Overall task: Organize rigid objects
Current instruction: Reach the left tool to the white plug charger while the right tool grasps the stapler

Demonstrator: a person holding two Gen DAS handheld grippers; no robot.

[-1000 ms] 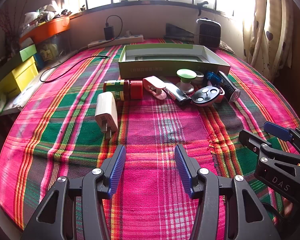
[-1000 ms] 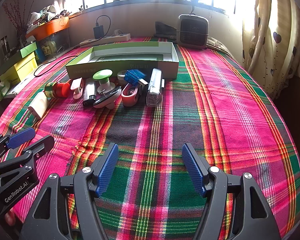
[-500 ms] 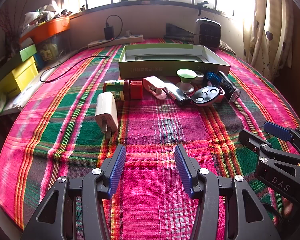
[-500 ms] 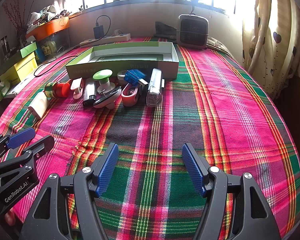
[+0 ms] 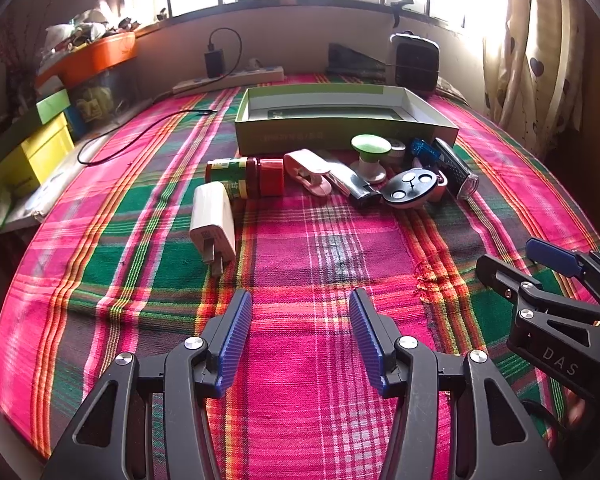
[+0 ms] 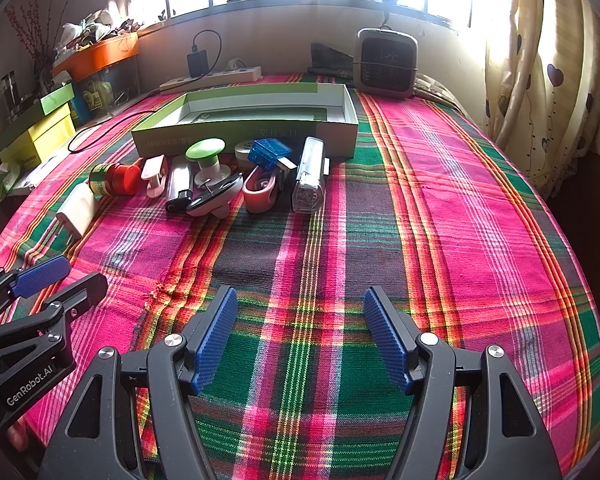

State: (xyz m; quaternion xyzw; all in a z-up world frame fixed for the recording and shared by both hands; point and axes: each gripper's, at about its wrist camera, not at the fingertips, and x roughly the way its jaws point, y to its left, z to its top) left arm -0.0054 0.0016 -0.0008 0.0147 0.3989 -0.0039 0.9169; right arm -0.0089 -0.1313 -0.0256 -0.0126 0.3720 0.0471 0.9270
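Observation:
A row of small rigid items lies on the plaid cloth in front of an open green box (image 5: 340,126) (image 6: 256,128). From the left: a white plug charger (image 5: 213,222) (image 6: 76,210), a red-capped jar (image 5: 244,176) (image 6: 114,178), a pink clip (image 5: 306,168), a black-and-silver lighter (image 6: 179,188), a green-topped knob (image 5: 371,150) (image 6: 205,151), a dark oval piece (image 5: 410,188), a blue block (image 6: 269,152) and a clear bar (image 6: 310,174). My left gripper (image 5: 300,336) and right gripper (image 6: 300,336) hover open near the front edge, both empty.
A power strip (image 6: 212,77) with a cable runs along the back wall beside a small heater (image 6: 386,63). Yellow and green boxes (image 5: 32,148) and an orange tub (image 5: 96,56) crowd the left edge. A curtain (image 6: 548,60) hangs at the right.

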